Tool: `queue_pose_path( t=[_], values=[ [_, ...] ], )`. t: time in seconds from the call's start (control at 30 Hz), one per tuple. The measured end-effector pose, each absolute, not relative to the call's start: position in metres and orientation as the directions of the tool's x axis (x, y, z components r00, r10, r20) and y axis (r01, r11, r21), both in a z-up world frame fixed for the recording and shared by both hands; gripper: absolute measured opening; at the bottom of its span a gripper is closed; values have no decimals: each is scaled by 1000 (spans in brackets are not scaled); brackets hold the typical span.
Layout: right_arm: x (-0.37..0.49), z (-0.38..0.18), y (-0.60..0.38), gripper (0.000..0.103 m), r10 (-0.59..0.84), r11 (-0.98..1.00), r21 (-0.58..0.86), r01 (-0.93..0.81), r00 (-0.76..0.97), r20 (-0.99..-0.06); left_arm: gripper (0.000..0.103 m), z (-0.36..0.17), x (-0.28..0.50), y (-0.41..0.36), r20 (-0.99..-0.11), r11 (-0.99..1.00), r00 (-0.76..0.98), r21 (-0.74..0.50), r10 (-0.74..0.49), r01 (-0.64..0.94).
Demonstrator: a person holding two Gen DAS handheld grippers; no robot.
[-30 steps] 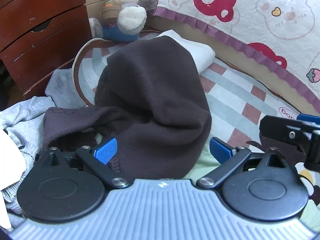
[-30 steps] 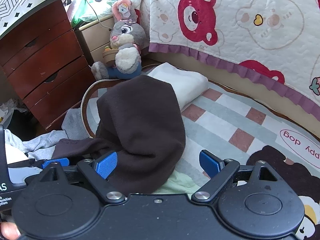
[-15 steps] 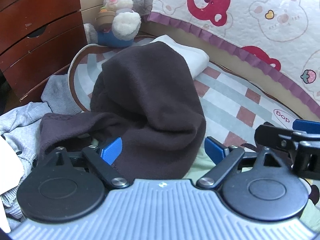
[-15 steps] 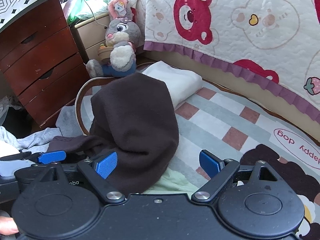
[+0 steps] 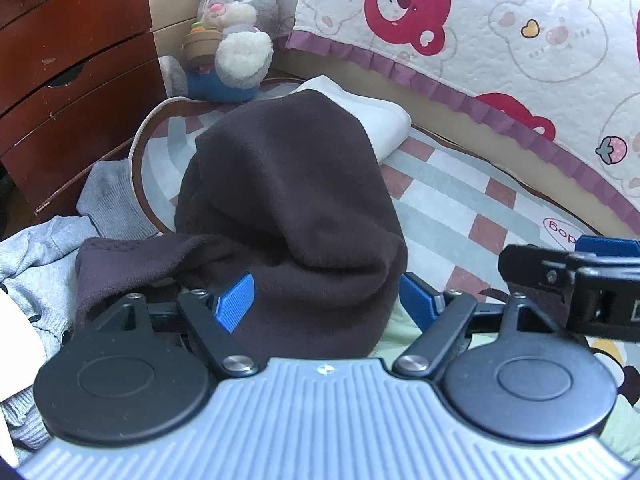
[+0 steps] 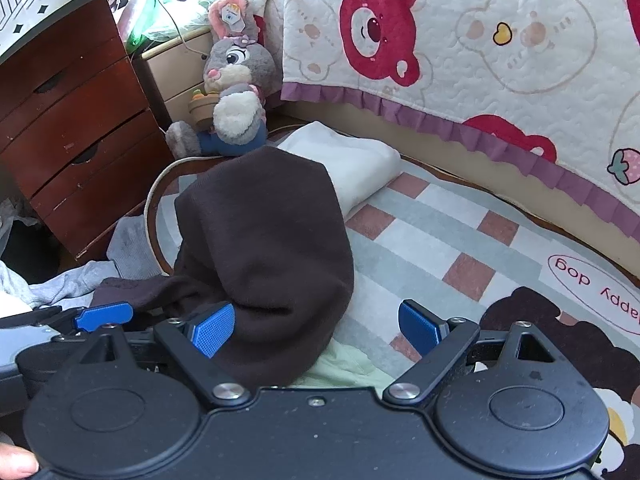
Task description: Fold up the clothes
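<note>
While both jaws stand apart, the left hand-held gripper (image 5: pixel 326 302) and right hand-held gripper (image 6: pixel 316 326) sit at the near edge of the dark brown garment (image 5: pixel 292 208); it lies heaped on the checked rug (image 6: pixel 432 236); beyond, a folded white cloth (image 6: pixel 356 168); farthest, a plush rabbit (image 5: pixel 236 36).

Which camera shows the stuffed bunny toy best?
The right wrist view: the stuffed bunny shows whole, ears and tag included. The left wrist view cuts its ears off at the top edge, showing only face and body.
</note>
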State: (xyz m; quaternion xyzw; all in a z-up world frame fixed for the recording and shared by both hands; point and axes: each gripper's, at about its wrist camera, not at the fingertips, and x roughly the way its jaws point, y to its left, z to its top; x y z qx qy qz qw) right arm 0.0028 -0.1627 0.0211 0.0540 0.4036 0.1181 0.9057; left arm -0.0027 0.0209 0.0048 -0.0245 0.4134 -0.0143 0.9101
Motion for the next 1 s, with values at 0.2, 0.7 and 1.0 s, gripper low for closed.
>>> queue_pose_path(
  t=[0.2,0.7,1.0],
  values=[
    [8,16,-158,92,250,968,172,-183,642,-725,80,-8,4,26,-775,997,629,-82,-58,-10],
    [5,-20,-124,0,332,915,61,-398,660,-673,71,-62,37,112,-727,976,686,-136,18,-169],
    [37,-76,-135,5,403,900,210,-383,541,-738,54,-105,48,137,-790,978,612,-88,48,-189]
  ],
)
